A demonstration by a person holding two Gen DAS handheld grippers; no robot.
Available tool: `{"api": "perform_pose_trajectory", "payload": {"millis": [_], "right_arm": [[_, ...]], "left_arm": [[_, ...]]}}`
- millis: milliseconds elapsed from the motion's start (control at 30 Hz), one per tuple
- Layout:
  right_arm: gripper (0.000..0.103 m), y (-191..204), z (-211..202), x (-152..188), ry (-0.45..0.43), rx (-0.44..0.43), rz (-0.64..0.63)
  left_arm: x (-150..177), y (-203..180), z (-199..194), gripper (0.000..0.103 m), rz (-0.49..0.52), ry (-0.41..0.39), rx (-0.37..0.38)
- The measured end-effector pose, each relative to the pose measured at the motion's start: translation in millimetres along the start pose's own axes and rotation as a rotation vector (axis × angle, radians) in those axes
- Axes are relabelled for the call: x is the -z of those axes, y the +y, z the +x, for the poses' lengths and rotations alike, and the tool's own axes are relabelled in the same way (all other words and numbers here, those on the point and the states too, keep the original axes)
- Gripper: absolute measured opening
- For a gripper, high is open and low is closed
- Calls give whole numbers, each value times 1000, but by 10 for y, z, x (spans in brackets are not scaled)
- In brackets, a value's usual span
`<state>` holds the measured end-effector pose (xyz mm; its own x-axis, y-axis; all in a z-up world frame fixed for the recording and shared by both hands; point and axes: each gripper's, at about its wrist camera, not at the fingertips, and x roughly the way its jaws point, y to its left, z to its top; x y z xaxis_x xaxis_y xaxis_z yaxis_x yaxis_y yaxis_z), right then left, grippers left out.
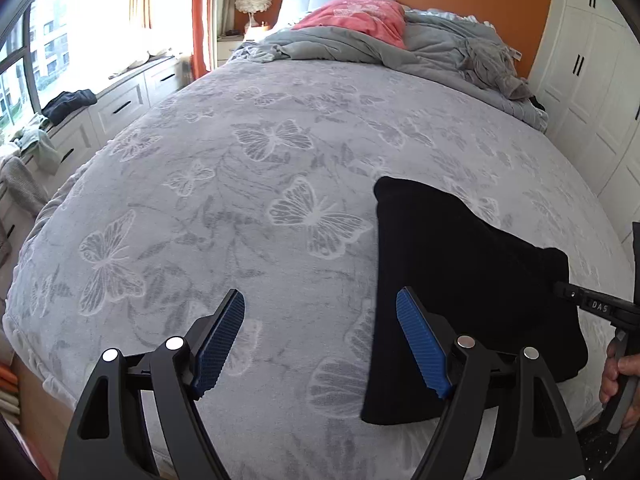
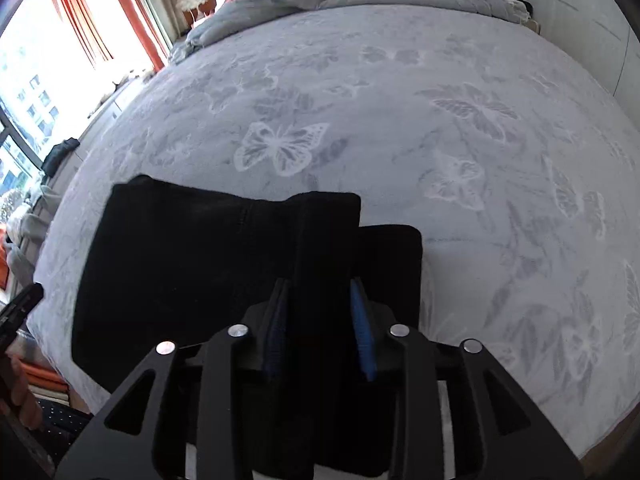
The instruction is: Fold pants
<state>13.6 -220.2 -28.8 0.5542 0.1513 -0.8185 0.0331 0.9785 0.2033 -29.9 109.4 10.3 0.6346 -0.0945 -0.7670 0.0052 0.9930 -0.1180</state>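
Two views. Left wrist view: left gripper [image 1: 320,336] jaws wide apart, nothing between them, over grey butterfly-print bedspread [image 1: 240,168]; folded black fabric pants [image 1: 472,288] lie at lower right, beside the right finger. Right wrist view: right gripper [image 2: 320,328] partly open; a raised pants [image 2: 192,272] fold stands between blue pads [image 2: 362,332], contact unclear.

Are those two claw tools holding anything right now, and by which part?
The left gripper holds nothing. A raised fold of the folded black pants sits between the right gripper fingers; a firm grip is unclear.

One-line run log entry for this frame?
task: fold pants | pants: folded, on bed | left gripper: open, empty | right gripper: fabric between jaws, grip unclear
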Motion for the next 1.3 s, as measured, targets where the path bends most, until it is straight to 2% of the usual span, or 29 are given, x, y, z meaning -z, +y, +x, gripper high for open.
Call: {"api": "perform_pose_trajectory", "payload": {"millis": [33,67,200,333,400,433,500,533,567,633,667,733,767,900,1033,1067,1100,1133,1167,1200,1233,1300], "right_arm": [[48,-1,-126,30,-36,-17,-3],[52,13,-211,63,-58,-36,-7],[53,-13,-227,359,9,-107,22],[53,-28,-63,675,83,-177,76],[55,-33,-22,691,73,-177,93],[60,-34,-14,677,76,-194,107],[61,-66,2,649,81,-256,144],[54,-84,28,634,91,-272,160],[35,-98,61,612,108,-276,167],[31,-184,102,564,139,-351,229],[25,-220,88,532,142,-384,256],[18,-229,6,441,127,-441,275],[18,-216,-32,394,123,-458,281],[17,-57,-134,225,119,-468,245],[17,53,-190,140,122,-467,219],[17,44,-198,130,123,-472,223],[17,-26,-219,127,125,-479,227],[20,-77,-235,130,125,-478,229],[20,-118,-259,122,117,-471,228],[21,-154,-299,118,99,-456,224],[23,-194,-369,126,74,-435,215],[34,-217,-530,155,16,-385,180]], "left_arm": [[23,-49,16,76,14,5,5],[44,-95,33,76,30,10,7],[103,-269,119,76,59,46,39],[123,-405,147,77,65,53,62],[125,-472,149,78,74,44,65],[123,-501,144,78,77,40,68],[117,-562,122,78,84,36,101],[119,-598,102,80,93,36,137],[125,-640,77,82,105,39,180],[171,-765,25,86,145,49,291],[211,-847,4,86,181,60,345],[321,-1047,-20,86,265,79,413],[387,-1153,-23,86,307,81,426],[617,-1639,25,86,468,50,405],[670,-2013,192,86,553,-25,287],[661,-2073,256,84,551,-37,273],[641,-2105,325,78,544,-38,269],[610,-2116,409,50,532,-21,275],[574,-2118,505,29,515,8,270],[525,-2076,575,19,481,28,281],[456,-2004,609,12,437,40,312],[238,-1771,550,11,318,51,381]]}}
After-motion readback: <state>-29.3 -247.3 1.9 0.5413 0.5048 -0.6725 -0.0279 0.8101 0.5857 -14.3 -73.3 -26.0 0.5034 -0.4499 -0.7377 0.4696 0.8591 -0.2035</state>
